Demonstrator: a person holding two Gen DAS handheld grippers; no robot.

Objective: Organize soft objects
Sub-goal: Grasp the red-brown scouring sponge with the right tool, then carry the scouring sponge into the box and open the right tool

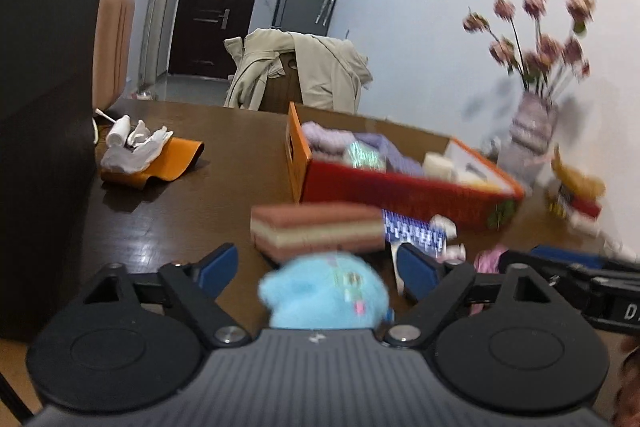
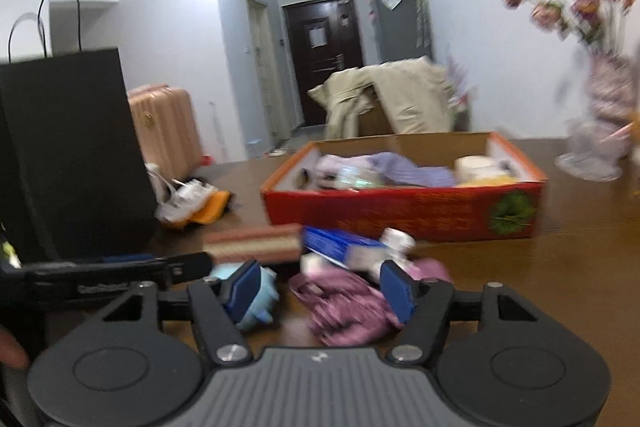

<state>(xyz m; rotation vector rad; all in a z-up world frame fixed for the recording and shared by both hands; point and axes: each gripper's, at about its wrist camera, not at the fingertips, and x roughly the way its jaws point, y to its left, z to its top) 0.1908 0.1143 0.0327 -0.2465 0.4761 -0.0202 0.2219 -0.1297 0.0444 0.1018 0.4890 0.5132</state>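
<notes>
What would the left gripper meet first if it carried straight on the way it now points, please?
Probably the blue plush toy, already between the open left gripper fingers; the layered sponge lies just behind it, though blur hides the depth.

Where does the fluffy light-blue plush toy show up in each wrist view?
Left wrist view: the blue plush toy sits bottom centre, between the left hand-held gripper's open fingers, in front of the striped sponge.
Right wrist view: the same toy is lower left of centre, partly hidden behind a blue finger pad.
Shared landmark: the red box behind.
</notes>
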